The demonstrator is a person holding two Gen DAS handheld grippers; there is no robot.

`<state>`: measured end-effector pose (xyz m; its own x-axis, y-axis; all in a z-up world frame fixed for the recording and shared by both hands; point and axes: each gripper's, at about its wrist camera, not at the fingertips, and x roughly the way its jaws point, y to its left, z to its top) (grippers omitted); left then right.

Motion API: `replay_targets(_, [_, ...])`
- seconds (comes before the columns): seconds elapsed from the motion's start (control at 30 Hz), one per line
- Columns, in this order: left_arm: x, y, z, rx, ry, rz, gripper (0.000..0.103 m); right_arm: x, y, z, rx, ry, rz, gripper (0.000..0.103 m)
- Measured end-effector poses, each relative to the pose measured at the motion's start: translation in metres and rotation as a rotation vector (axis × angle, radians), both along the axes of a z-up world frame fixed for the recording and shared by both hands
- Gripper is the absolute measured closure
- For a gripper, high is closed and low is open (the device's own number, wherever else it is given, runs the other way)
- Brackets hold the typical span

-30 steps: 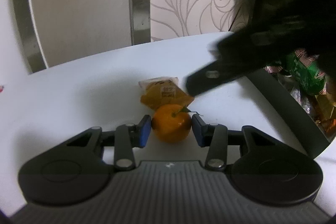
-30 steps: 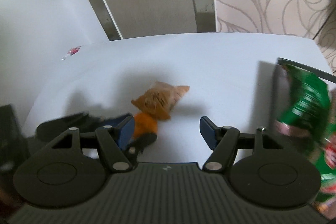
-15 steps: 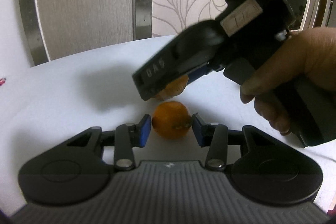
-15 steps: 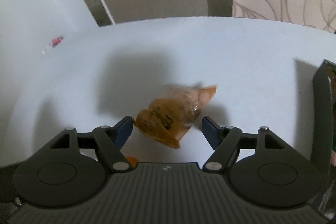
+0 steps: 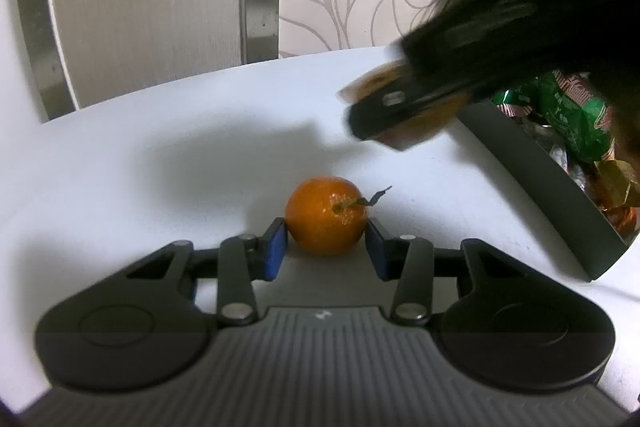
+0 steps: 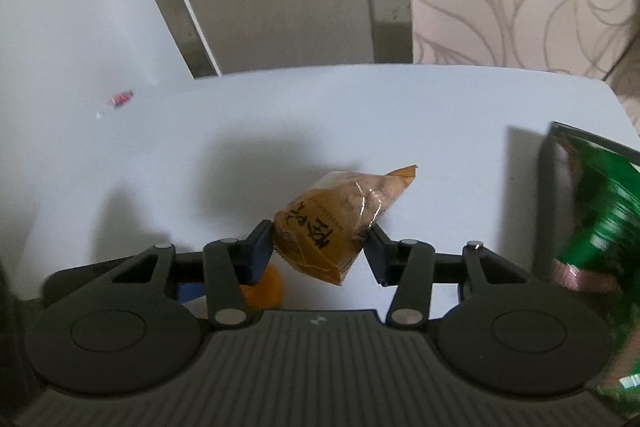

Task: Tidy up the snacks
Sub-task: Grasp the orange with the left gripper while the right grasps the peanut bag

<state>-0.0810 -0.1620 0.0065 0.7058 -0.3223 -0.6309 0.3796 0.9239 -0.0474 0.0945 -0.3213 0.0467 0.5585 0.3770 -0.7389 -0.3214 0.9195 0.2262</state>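
Observation:
A small orange [image 5: 326, 221] with a stem sits on the white table [image 5: 160, 147]. My left gripper [image 5: 326, 253] is closing on it and both blue pads touch its sides. My right gripper [image 6: 320, 251] is also closing, with its pads pressed on a brown snack packet [image 6: 332, 223] that hangs above the table. In the left wrist view that packet [image 5: 376, 81] shows blurred in the right gripper [image 5: 384, 115], up to the right of the orange. Part of the orange [image 6: 266, 287] peeks out below the right gripper's left finger.
A dark grey bin [image 5: 532, 187] stands at the right, holding a green packet [image 5: 568, 111] and several wrapped snacks. The bin's wall [image 6: 546, 187] is close on the right. A small red candy [image 6: 122, 98] lies far left. A chair back [image 5: 140, 7] stands behind the table.
My right gripper has closed on the brown packet, lifted it off the table and swung it right toward the bin. My left gripper loosened briefly, then closed back on the orange.

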Motion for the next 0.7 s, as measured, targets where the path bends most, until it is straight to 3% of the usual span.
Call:
replay_targets(0.23, [-0.003, -0.002, -0.002, 0.009, -0.018, 0.0, 0.059, -0.056, -0.033, 0.01, 0.097, 0.013, -0.044, 0.048])
replay_targets(0.7, [-0.008, 0.0, 0.007, 0.009, -0.049, -0.022, 0.059, -0.132, -0.044, 0.01, 0.139, 0.036, -0.055, 0.048])
